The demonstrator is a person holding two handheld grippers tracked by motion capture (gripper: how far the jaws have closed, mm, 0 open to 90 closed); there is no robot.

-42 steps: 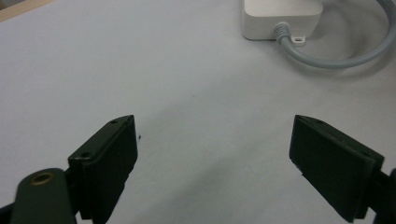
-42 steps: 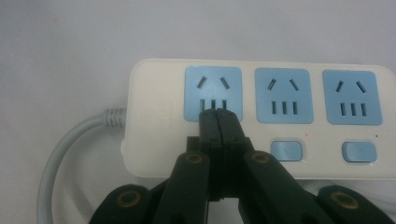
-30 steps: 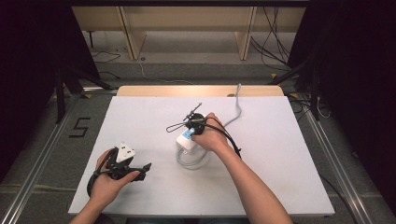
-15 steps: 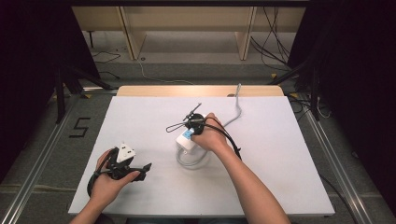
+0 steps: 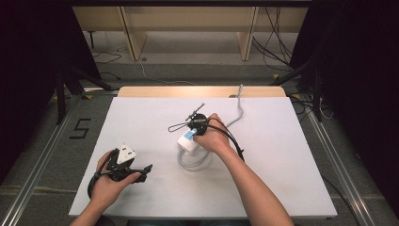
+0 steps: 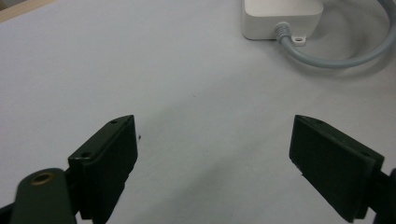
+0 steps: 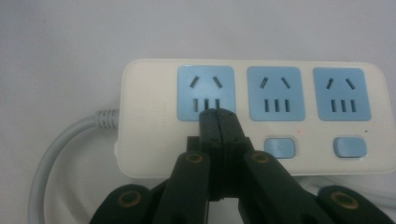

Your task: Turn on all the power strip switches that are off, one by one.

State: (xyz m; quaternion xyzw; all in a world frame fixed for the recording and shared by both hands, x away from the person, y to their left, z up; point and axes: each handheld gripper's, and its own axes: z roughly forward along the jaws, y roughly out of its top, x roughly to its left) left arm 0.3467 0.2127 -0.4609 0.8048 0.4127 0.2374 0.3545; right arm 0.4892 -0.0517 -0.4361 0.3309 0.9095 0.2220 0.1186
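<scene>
White matte sheeting covers the table [image 5: 282, 179], and at the centre of the high view a glossy white rounded power strip [image 7: 252, 116] with three blue socket panels and blue rocker switches is met by the right gripper [image 7: 218, 122], whose jaws are pressed together with nothing between them, over the leftmost switch. If pressed off-centre, the smooth plastic strip could be skidded or the stiff grey cord [image 6: 336, 56] dragged. Wide-spread jaws are seen on the left gripper [image 6: 215, 154], at lower left of the high view.

Power strip [image 7: 252, 116] — smooth glossy plastic
</scene>
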